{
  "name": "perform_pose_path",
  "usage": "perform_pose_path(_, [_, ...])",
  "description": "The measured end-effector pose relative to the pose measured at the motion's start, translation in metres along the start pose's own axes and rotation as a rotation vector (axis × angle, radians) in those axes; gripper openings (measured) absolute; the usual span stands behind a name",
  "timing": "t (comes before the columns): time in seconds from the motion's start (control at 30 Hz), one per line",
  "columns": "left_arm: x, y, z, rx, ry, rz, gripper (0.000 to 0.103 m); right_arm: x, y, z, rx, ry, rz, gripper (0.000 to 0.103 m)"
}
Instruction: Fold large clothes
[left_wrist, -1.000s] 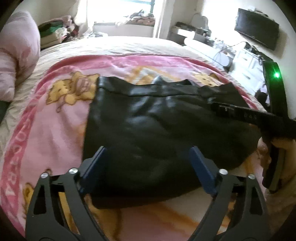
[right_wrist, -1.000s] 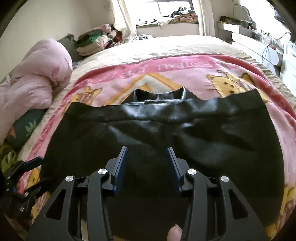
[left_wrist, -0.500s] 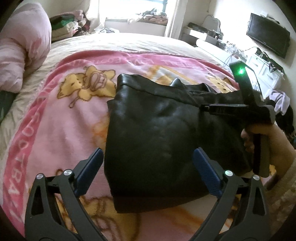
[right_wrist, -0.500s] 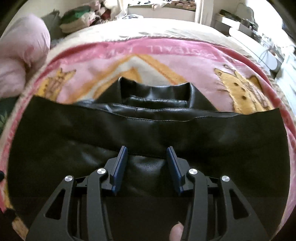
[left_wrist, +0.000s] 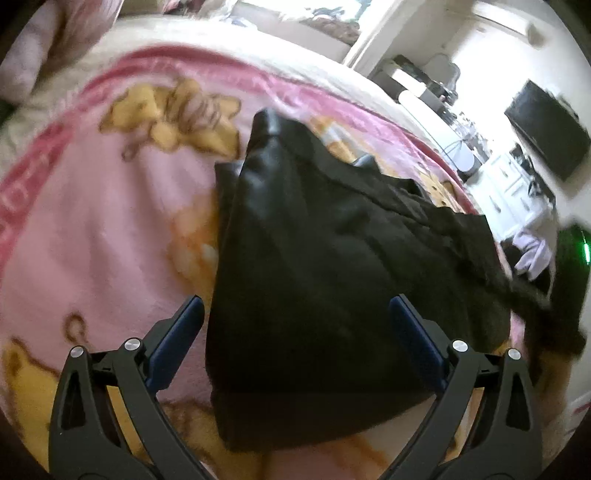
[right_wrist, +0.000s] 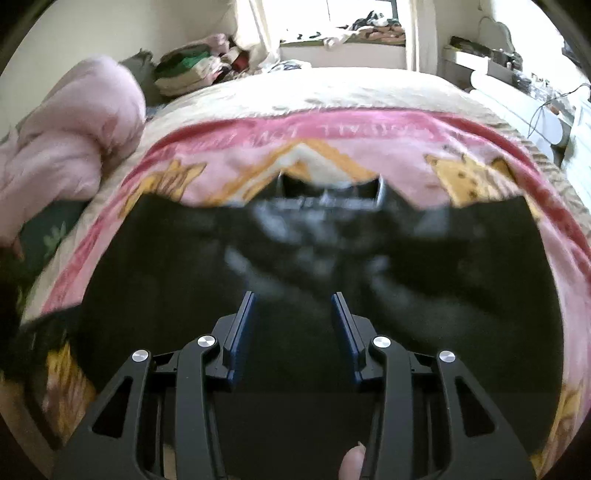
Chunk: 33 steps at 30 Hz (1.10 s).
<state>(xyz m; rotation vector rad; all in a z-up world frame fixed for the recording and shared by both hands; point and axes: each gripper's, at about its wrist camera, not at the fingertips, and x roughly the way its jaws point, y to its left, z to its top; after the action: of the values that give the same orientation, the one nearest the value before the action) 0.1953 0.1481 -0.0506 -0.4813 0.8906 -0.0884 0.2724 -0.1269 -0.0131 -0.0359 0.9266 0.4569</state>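
A black leather-like garment (left_wrist: 332, 280) lies folded on a pink cartoon blanket (left_wrist: 110, 229) on a bed. My left gripper (left_wrist: 295, 314) is open, its blue-padded jaws wide apart over the garment's near left part. In the right wrist view the garment (right_wrist: 184, 277) spreads across the blanket (right_wrist: 332, 133), blurred by motion. My right gripper (right_wrist: 291, 310) is open with a narrower gap, held just above the garment's middle, with nothing between its jaws. The right gripper's body with a green light (left_wrist: 576, 251) shows at the far right of the left wrist view.
A pink bundled duvet (right_wrist: 66, 155) lies at the bed's left. Folded clothes (right_wrist: 184, 70) are stacked at the far left corner. White drawers (left_wrist: 517, 192) and a dark TV (left_wrist: 550, 136) stand on the right. A cream bedspread (right_wrist: 332, 88) lies beyond the blanket.
My left gripper has moved closer and tilted, so the garment fills more of its view. My right gripper has pulled back and up, showing more of the bed. Both views are blurred.
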Motion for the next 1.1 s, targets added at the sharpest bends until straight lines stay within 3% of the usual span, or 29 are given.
perform_pose_path(0.1, [0.015,0.006,-0.002,-0.03,0.033,-0.025,0.094,0.017,0.0,-0.019,-0.002,0.061,-0.019,0.04])
perform_pose_path(0.23, [0.028,0.009,-0.006,-0.029,0.06,-0.029,0.094,0.033,0.0,-0.028,0.013,0.062,-0.037,0.04])
perform_pose_path(0.4, [0.029,0.007,-0.006,-0.018,0.039,-0.042,0.093,0.008,0.002,-0.03,-0.002,0.026,-0.018,0.04])
perform_pose_path(0.53, [0.026,0.007,-0.004,-0.034,0.026,-0.059,0.077,-0.029,0.015,-0.056,-0.038,-0.012,0.018,0.042])
perform_pose_path(0.7, [0.019,0.01,-0.001,-0.059,0.017,-0.078,0.059,-0.009,0.022,-0.08,-0.077,0.02,-0.015,0.044])
perform_pose_path(0.77, [0.015,0.006,0.001,-0.043,0.012,-0.077,0.054,-0.014,0.025,-0.079,-0.103,-0.003,-0.032,0.044])
perform_pose_path(0.8, [0.013,0.005,0.002,-0.035,0.009,-0.079,0.052,-0.021,0.028,-0.079,-0.119,-0.038,-0.029,0.05])
perform_pose_path(0.83, [0.01,0.004,0.004,-0.032,0.006,-0.088,0.05,-0.032,0.033,-0.08,-0.144,-0.087,-0.002,0.064])
perform_pose_path(0.9, [0.004,0.002,0.008,-0.033,-0.002,-0.113,0.047,-0.055,0.057,-0.088,-0.248,-0.187,0.04,0.083])
perform_pose_path(1.0, [-0.005,0.0,0.012,-0.034,-0.01,-0.152,0.046,-0.058,0.108,-0.105,-0.494,-0.257,-0.058,0.089])
perform_pose_path(1.1, [-0.01,-0.007,0.015,-0.026,-0.019,-0.173,0.046,-0.034,0.149,-0.121,-0.704,-0.275,-0.176,0.091])
